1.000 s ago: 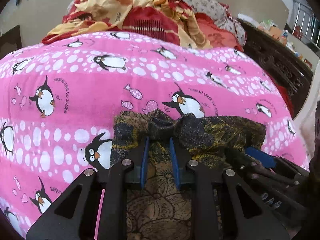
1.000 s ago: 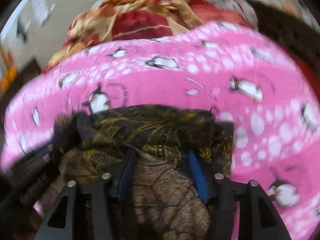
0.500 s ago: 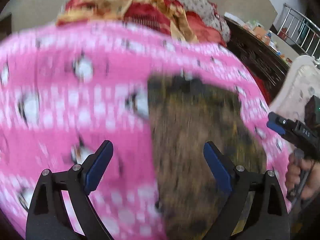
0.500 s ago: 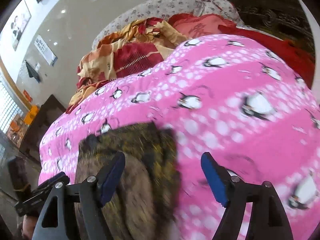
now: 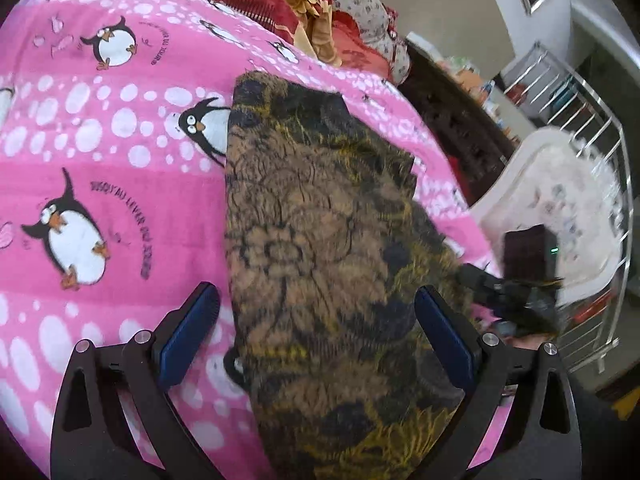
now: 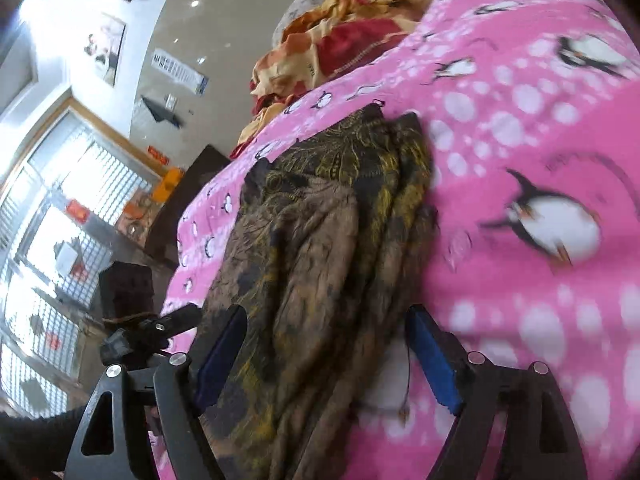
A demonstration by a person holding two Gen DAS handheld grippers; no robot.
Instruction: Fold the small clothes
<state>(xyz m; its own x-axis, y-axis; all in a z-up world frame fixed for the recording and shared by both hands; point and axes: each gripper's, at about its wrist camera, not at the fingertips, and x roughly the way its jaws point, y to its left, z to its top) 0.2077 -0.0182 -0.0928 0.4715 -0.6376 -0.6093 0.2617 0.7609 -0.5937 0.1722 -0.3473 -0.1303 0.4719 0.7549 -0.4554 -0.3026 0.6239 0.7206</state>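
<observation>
A small dark garment with a brown and yellow floral print (image 5: 320,248) lies folded on a pink penguin blanket (image 5: 100,152). My left gripper (image 5: 316,340) is open and empty, its blue pads straddling the near end of the garment. The right gripper shows blurred at the garment's right side in the left wrist view (image 5: 508,284). In the right wrist view the garment (image 6: 320,248) lies in bunched folds on the blanket (image 6: 520,184). My right gripper (image 6: 328,360) is open and empty over its near end. The left gripper (image 6: 160,328) shows at the left.
A heap of red and orange bedding (image 5: 272,4) lies at the far end of the bed. A dark wooden headboard (image 5: 452,120), a white chair (image 5: 560,208) and a metal rack (image 5: 580,92) stand to the right. A window (image 6: 60,220) is at the left.
Both grippers have let go of the garment, opened wide and drawn back. The garment now lies folded on the blanket. Both views have swung sideways.
</observation>
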